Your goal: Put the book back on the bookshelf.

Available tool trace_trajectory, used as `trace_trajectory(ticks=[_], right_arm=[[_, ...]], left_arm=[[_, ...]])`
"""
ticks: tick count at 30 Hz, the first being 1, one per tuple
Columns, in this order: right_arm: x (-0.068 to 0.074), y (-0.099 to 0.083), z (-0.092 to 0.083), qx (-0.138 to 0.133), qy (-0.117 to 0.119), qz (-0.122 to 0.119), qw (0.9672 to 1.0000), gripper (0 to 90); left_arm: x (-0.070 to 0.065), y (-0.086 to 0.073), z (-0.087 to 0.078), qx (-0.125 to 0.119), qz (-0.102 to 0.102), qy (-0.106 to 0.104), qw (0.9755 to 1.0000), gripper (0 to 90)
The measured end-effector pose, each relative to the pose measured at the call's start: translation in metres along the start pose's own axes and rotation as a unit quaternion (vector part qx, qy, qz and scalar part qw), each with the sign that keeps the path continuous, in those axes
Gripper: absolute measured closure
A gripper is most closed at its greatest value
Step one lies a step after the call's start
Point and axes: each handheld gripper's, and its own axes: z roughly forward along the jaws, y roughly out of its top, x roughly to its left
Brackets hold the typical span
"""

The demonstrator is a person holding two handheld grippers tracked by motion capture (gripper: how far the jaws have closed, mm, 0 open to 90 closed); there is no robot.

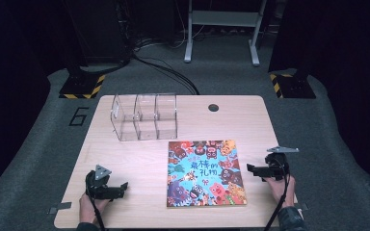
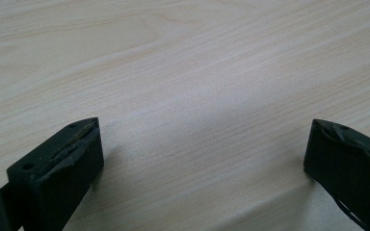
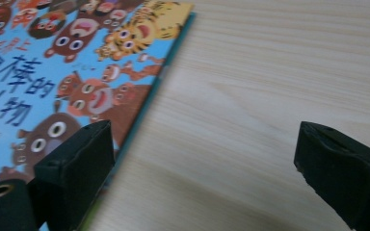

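I'm holding two claws, left gripper (image 1: 120,186) and right gripper (image 1: 249,169), both gaping wide (nothing gripped), flanking one book (image 1: 204,173) by the desk's (image 1: 139,159) near edge

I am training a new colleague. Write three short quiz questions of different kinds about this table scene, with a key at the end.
1. True or false: the colourful picture book stands upright inside the clear plastic three-compartment organizer.
2. Which gripper is closer to the book? A) left gripper B) right gripper
3. Fill in: both grippers' jaws are ____ and hold nothing.

Key:
1. False; the book lies flat on the light wooden table, in front of the organizer.
2. B; in the right gripper view one jaw is at the book's edge.
3. open
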Motion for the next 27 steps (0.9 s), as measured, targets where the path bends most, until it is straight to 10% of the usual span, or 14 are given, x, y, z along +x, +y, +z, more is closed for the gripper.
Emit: trace_trajectory(ticks=[7,15,27], right_arm=[[0.026,0.012,0.017,0.029,0.053,-0.028,0.9978,15.0],[0.035,0.009,0.027,0.083,0.061,-0.015,0.9946,31.6],[0.037,0.004,0.029,0.088,0.066,0.013,0.9938,57.5]], left_arm=[[0.0,0.0,0.0,-0.001,-0.005,0.003,1.0,0.1],[0.0,0.0,0.0,0.001,-0.005,0.003,1.0,0.1],[0.0,0.0,0.0,-0.001,-0.005,0.006,1.0,0.0]])
